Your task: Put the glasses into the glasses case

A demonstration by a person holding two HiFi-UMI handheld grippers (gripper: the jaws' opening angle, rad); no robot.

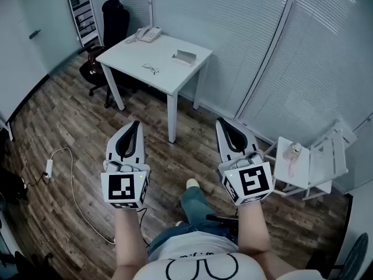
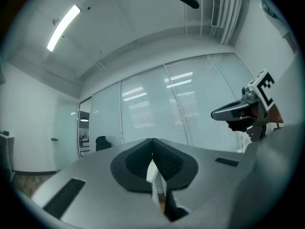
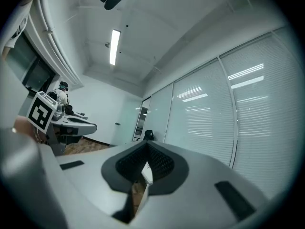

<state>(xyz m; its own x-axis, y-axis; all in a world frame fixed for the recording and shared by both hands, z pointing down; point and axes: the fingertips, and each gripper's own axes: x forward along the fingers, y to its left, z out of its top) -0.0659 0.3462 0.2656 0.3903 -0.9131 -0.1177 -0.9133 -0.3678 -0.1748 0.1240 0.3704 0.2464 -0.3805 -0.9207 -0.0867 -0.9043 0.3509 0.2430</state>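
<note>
At the far left of the head view a white cable (image 1: 69,167) with a small adapter block on it snakes over the wooden floor (image 1: 52,109). Above it, in the room's corner, stands a narrow shelf (image 1: 82,11), and just to its right a dark office chair (image 1: 112,27) is drawn up to the left end of a white desk (image 1: 125,57).

On the desk, a telephone (image 1: 148,34) sits at the back edge. The glasses (image 1: 151,69) lie out on the desk top near its middle, towards the front edge; whether they are folded is too small to tell. The glasses case (image 1: 185,56) rests to their right, near the right-hand edge, clearly apart from them. Whether the case is open or closed cannot be made out from here.

Nearer the person, well away from the desk and above the floor, the left tool (image 1: 136,124) is held out in front, pointing roughly towards the desk. Its own view shows the two dark ribbed pads pressed together at their tips with nothing gripped between them: clenched and empty. The right tool (image 1: 221,122) is held alongside at about the same height, a body's width apart from the left one. Its pads too meet tip to tip, clenched on nothing.

Between and below the two forearms, the person's leg and a light shoe (image 1: 192,184) show over the floor.

At the far right a white folding chair (image 1: 317,159) stands before the wall of closed blinds (image 1: 303,51), with a small pinkish object (image 1: 293,151) on its seat.
</note>
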